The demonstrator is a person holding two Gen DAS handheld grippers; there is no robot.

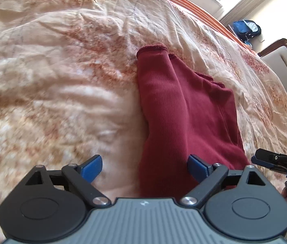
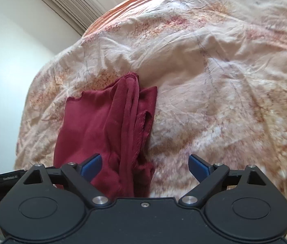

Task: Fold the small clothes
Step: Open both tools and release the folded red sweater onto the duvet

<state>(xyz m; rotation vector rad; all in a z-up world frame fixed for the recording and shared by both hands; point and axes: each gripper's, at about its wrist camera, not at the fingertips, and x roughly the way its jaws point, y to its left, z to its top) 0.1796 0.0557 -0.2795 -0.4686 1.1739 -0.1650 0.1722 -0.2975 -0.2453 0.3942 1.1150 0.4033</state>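
A dark red ribbed garment (image 1: 184, 109) lies folded in a long narrow shape on the cream and orange bedspread (image 1: 62, 81). Its far end shows stitched hems. My left gripper (image 1: 144, 162) hovers open over the near left edge of the garment, with one blue pad above the bedspread and the other above the cloth, and nothing held. In the right wrist view the same garment (image 2: 106, 122) shows loose layered folds along its right side. My right gripper (image 2: 145, 162) is open over that near right edge, not gripping anything.
The bedspread (image 2: 225, 81) is wrinkled all around the garment. An orange striped edge (image 1: 194, 6) runs along the bed's far side. A blue bag (image 1: 247, 29) sits on the floor beyond it, beside a padded headboard (image 1: 286, 65). A white wall (image 2: 11, 40) lies left.
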